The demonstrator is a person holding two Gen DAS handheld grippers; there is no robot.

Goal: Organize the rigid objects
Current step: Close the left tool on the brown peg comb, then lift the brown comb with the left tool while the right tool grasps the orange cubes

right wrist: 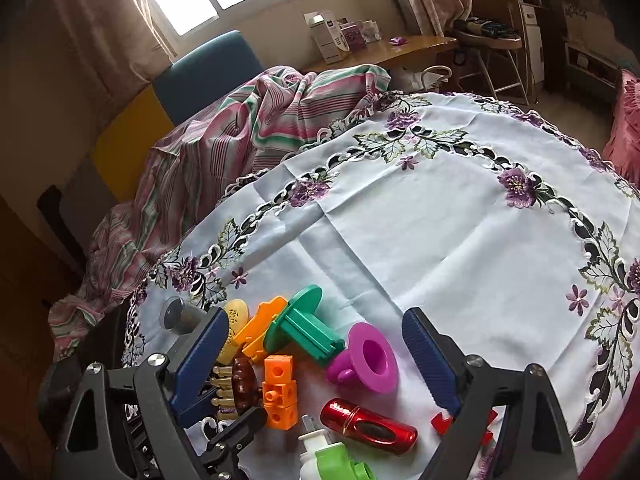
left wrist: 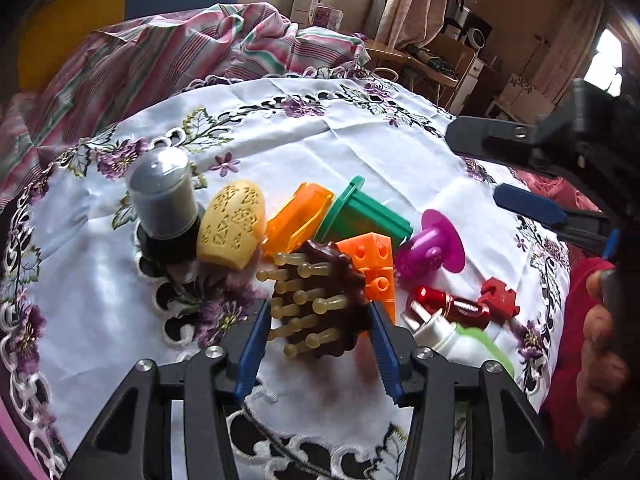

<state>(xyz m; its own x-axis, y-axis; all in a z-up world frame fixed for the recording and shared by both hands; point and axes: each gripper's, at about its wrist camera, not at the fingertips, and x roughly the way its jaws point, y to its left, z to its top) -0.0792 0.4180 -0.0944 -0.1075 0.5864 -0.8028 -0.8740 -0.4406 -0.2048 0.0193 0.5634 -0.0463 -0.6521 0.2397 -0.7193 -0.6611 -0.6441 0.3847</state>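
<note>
A brown brush (left wrist: 320, 300) with beige pegs stands on its side between the blue pads of my left gripper (left wrist: 319, 306), which touch it on both sides; it also shows in the right wrist view as the brush (right wrist: 244, 380). Around it lie a yellow oval piece (left wrist: 232, 224), an orange piece (left wrist: 296, 216), a green spool (left wrist: 360, 212), orange blocks (left wrist: 372, 264), a magenta cup (left wrist: 436, 244) and a red metallic tube (left wrist: 452, 304). My right gripper (right wrist: 316, 316) hovers open above the pile, nothing between its fingers.
A grey-capped jar (left wrist: 164, 200) stands left of the pile. A white bottle (left wrist: 452, 340) with a green cap and a red puzzle piece (left wrist: 498, 300) lie at the near right. The embroidered white tablecloth (right wrist: 440, 220) stretches beyond; a striped cloth (right wrist: 260, 120) is bunched at the far edge.
</note>
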